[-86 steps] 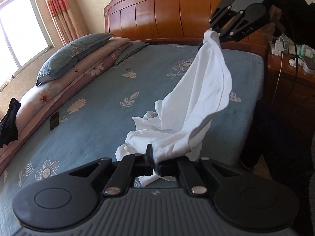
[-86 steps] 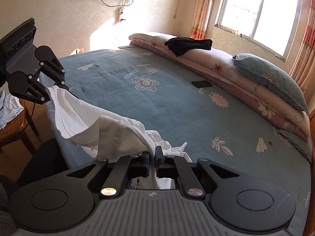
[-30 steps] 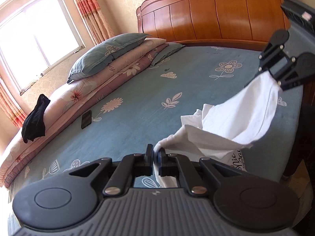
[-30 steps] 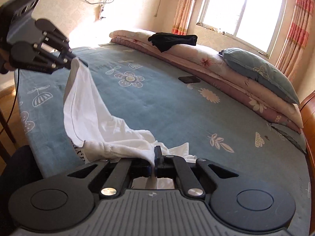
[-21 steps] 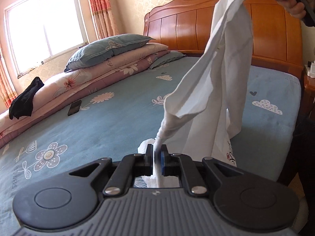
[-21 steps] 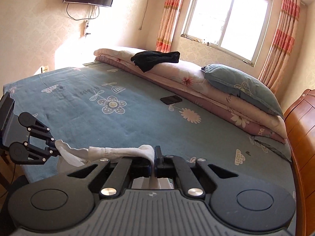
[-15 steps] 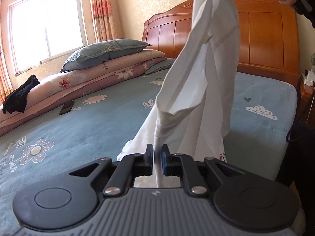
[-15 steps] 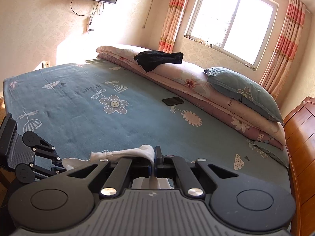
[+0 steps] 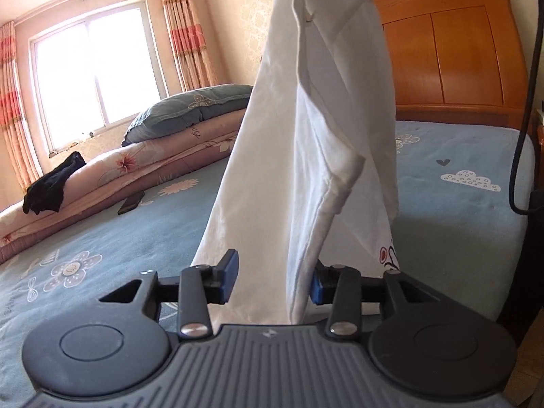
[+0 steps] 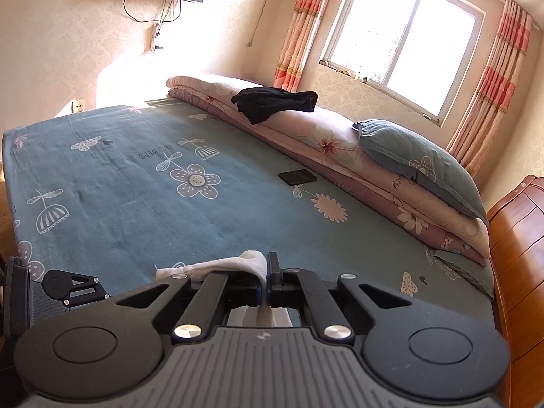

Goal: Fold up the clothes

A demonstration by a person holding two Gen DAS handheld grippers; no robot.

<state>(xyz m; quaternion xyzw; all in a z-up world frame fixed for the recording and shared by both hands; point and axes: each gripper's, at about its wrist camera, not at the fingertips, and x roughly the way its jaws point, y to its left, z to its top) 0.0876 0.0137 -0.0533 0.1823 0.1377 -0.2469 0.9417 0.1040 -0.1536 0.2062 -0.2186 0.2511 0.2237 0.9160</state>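
Left gripper [image 9: 272,277] now released, white shirt [image 9: 316,129] dangling (right-held), blue floral bed [image 10: 136,183]

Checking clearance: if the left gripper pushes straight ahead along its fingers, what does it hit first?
The white garment, hanging between the open left gripper fingers. Beyond it probably the bed; depth unclear.

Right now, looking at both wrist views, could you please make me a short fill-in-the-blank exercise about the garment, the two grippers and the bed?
1. The hanging garment is ____ in colour.
2. The left gripper has its jaws ____.
3. The right gripper is shut on the ____.
4. The black phone lies on the blue ____.

Missing words: white; open; garment; bed
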